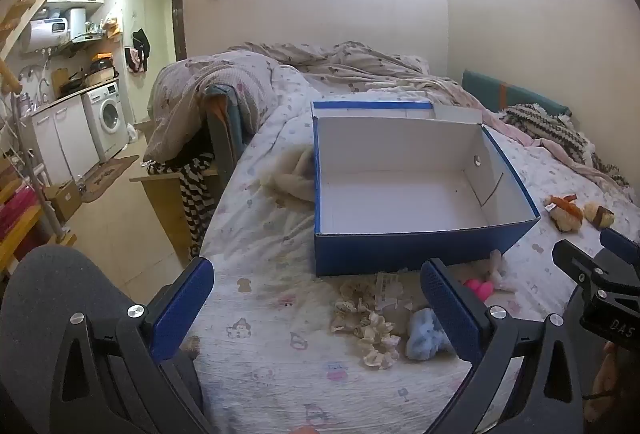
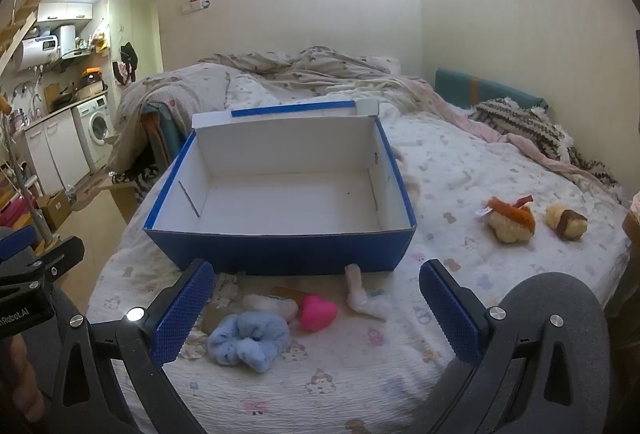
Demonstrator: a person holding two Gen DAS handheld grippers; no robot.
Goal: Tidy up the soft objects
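Toys are lying scattered on the bed (image 2: 460, 170) around a blue box (image 2: 280, 250), which is sitting open with nothing showing inside. Just in front of the box, a blue scrunchie (image 2: 250, 340) is resting beside a pink heart (image 2: 318, 312), with a white plush (image 2: 366, 298) just right of the heart and a pale one (image 2: 272, 306) just left. Cream scrunchies (image 1: 368, 330) are lying left of the blue one, in the left wrist view. Well apart to the right, an orange-topped plush (image 2: 510, 220) and a brown-banded plush (image 2: 566, 222) are sitting near each other on the sheet.

Both claws are hovering above the near edge of the bed, gripping nothing. The left claw (image 1: 316, 310) is standing with jaws wide apart over the cream scrunchies. The right claw (image 2: 316, 310) is likewise spread wide, with the blue scrunchie and the heart showing between its fingers (image 2: 452, 314).
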